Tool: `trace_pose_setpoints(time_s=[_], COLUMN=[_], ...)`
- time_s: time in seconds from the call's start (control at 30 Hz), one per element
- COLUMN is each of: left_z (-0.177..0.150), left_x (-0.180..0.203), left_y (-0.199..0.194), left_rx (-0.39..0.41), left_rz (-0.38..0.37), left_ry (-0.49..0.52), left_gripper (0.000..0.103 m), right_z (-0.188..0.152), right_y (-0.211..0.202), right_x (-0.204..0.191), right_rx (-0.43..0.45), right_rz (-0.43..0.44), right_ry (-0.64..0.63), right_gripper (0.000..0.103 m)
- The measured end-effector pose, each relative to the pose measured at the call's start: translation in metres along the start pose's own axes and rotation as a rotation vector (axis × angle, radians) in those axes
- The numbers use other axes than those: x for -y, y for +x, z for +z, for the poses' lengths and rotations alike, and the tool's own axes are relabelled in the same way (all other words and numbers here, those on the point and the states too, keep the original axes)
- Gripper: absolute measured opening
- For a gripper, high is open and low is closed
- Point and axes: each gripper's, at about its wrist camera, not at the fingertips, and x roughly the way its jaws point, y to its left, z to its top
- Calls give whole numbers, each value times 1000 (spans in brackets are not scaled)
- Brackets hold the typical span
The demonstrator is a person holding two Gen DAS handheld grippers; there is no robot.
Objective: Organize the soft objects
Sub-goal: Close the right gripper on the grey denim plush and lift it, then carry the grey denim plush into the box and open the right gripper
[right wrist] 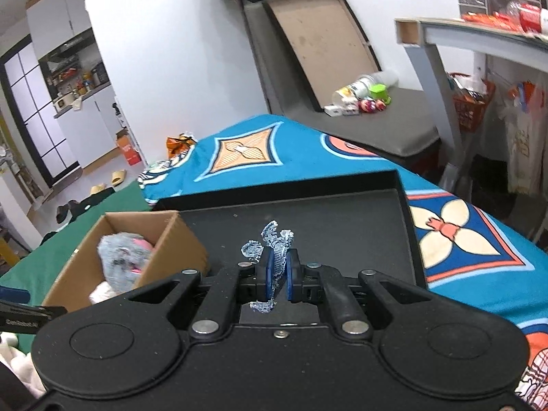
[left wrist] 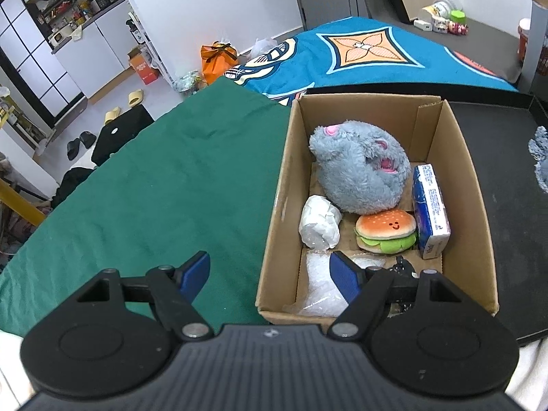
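Observation:
A cardboard box (left wrist: 274,205) stands on the green cloth (left wrist: 154,188). It holds a grey plush mouse (left wrist: 359,167), a burger plush (left wrist: 385,231), a white wrapped bundle (left wrist: 320,221), a blue-white tissue pack (left wrist: 430,210) and bubble wrap (left wrist: 318,291). My left gripper (left wrist: 270,274) is open over the box's near left corner, holding nothing. My right gripper (right wrist: 278,275) is shut on a frayed denim scrap (right wrist: 274,243), held above the black tray (right wrist: 342,212). The box (right wrist: 178,243) and the mouse (right wrist: 121,260) show at the left of the right wrist view.
A blue patterned blanket (left wrist: 359,51) lies beyond the box and under the tray's right side (right wrist: 462,233). The denim scrap shows at the right edge of the left wrist view (left wrist: 539,157). A grey table leg (right wrist: 441,102) and a leaning board (right wrist: 318,44) stand behind.

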Motion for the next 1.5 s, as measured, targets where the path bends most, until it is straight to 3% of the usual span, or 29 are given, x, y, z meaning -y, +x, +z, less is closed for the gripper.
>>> trace_pose_setpoints(time_s=[0.63, 0.83, 1.1, 1.33, 1.5], left_z=[-7, -9, -13, -13, -14], left_x=[-21, -26, -32, -33, -34], left_y=[14, 22, 33, 35, 35], left_rx=[46, 42, 26, 31, 33], left_rz=[-107, -137, -189, -210, -211], left_ry=[-89, -105, -137, -143, -150], left_gripper=[71, 57, 13, 12, 12], right_z=[27, 29, 28, 22, 14], right_y=[10, 24, 41, 53, 48], right_x=[-90, -106, -125, -132, -118], right_rx=[17, 9, 8, -21, -51], right_rz=[81, 79, 66, 66, 38], right_ry=[-162, -202, -264, -279, -234], right_gripper=[8, 8, 8, 25, 26])
